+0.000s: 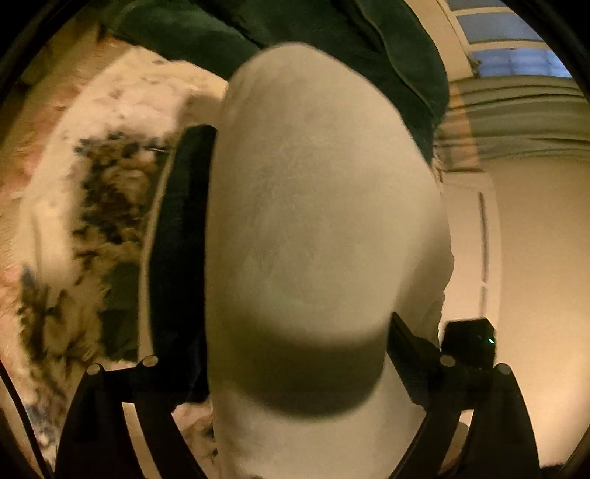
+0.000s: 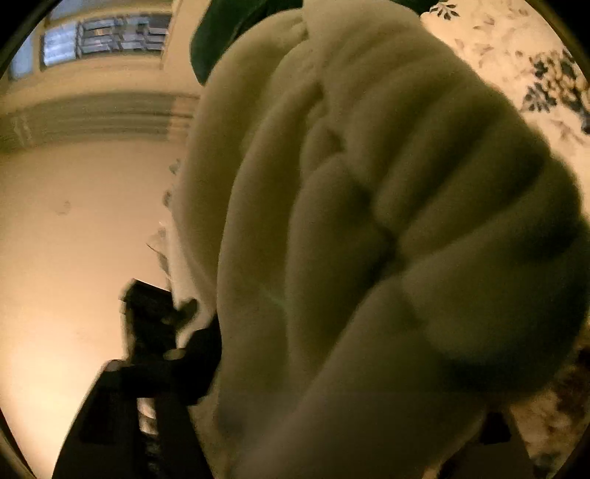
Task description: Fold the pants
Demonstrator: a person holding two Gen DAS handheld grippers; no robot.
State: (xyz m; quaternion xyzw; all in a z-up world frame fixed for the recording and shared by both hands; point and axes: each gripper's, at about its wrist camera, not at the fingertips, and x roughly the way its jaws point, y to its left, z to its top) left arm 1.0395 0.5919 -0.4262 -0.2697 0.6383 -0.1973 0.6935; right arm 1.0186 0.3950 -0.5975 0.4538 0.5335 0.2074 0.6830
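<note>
Above the flowery bedspread (image 1: 121, 110), my left gripper (image 1: 295, 368) and right gripper (image 2: 332, 368) each squeeze the white pants (image 1: 313, 202), lifted up high.

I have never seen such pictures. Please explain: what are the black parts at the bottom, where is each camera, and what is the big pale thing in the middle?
There is no robot. A person holds a two-finger gripper in each hand, and each gripper carries a wide-angle camera that looks along its fingers. One picture comes from the left gripper, the other from the right gripper. The black parts are the gripper fingers. The pale thing is the pants, cream cloth bunched between the fingers of each gripper and filling the view. Behind lie a floral bedcover and a dark green blanket. A window shows at the top.
</note>
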